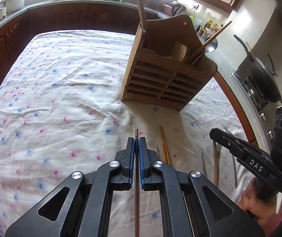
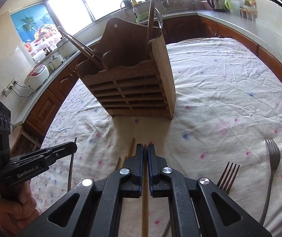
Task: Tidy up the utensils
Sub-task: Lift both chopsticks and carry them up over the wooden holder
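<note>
Two claws, both clamped on utensils. Left claw pinches thin metal chopstick, tip poking past blue pads. Right claw pinches wooden chopstick, likewise between blue pads. Wooden utensil holder stands upright on desk beyond both claws, on floral cloth; already holds wooden sticks and metal spoon. Loose on cloth: wooden chopsticks near left claw, two metal forks beside right claw.

Both wrist views look steeply down, close, sharing the wooden holder and tablecloth.
</note>
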Demonstrator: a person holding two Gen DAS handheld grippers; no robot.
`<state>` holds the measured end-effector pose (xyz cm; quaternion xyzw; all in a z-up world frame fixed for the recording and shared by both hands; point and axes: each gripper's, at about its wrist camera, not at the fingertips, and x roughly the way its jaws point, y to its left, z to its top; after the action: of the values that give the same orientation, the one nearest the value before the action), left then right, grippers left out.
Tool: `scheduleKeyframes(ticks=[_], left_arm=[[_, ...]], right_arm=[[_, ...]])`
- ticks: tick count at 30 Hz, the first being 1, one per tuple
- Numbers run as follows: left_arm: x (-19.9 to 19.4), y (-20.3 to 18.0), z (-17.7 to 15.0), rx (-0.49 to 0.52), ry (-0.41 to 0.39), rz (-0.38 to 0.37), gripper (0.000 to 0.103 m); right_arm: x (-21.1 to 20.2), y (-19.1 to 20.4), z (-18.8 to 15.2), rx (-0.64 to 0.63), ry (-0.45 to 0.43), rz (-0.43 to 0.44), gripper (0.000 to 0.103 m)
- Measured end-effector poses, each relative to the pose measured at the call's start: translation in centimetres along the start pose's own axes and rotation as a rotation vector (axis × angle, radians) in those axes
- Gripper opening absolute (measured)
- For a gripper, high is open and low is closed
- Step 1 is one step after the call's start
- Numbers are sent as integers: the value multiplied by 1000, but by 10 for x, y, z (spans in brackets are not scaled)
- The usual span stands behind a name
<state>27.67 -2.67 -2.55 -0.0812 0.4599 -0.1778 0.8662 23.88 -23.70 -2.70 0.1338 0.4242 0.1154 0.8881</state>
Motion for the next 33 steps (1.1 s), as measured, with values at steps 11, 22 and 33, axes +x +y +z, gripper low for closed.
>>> scheduleKeyframes(ticks=[11, 22, 33], left_arm=[[-68, -7, -9, 14, -115, -19, 4], [-122, -14, -23, 18, -211, -25, 4], [-150, -14, -28, 19, -280, -16, 4]], right_arm=[[-48, 16, 4, -40, -98, 23, 4], [-95, 34, 4, -96, -209, 40, 4], [-130, 43, 3, -124, -299, 32, 4]])
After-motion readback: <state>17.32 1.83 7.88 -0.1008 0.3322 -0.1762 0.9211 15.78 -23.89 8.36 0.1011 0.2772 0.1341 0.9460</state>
